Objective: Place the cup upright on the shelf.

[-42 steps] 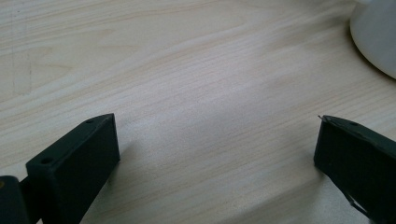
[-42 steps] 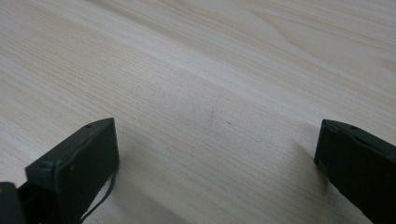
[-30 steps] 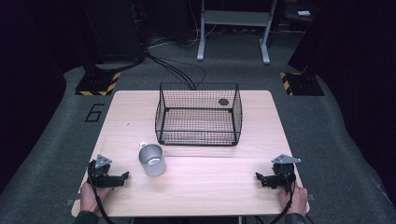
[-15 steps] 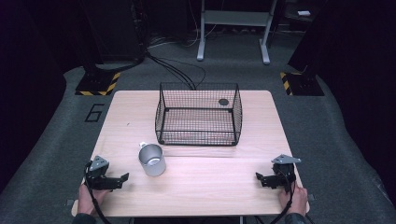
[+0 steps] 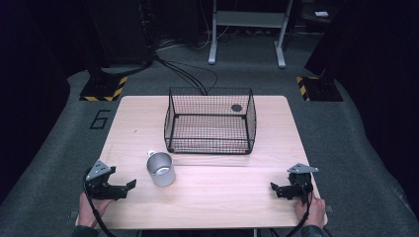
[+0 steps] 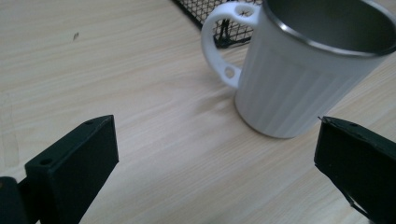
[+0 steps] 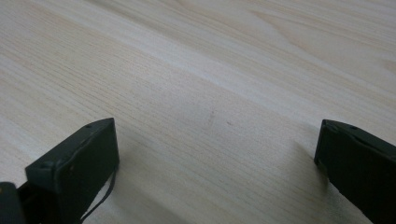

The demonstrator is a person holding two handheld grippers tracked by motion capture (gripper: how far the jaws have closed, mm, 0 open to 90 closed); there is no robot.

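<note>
A white ribbed mug [image 5: 161,169] with a metal inside stands upright on the wooden table [image 5: 207,197], just in front of a black wire basket [image 5: 210,121]. In the left gripper view the mug [image 6: 308,70] is close ahead, its handle [image 6: 225,44] turned to the left. My left gripper [image 5: 127,188] rests low at the table's front left, open, a short way left of the mug, nothing between its jaws. My right gripper [image 5: 274,189] sits at the front right, open over bare wood [image 7: 210,116].
The basket holds nothing that I can see; a small dark round mark [image 5: 236,107] shows at its far right. Past the table lie dark floor, cables [image 5: 183,74] and a metal stand [image 5: 247,29]. A hand [image 5: 311,210] grips each tool at the front edge.
My left gripper has shifted slightly toward the front left edge. The mug, the basket and the right gripper stay where they were.
</note>
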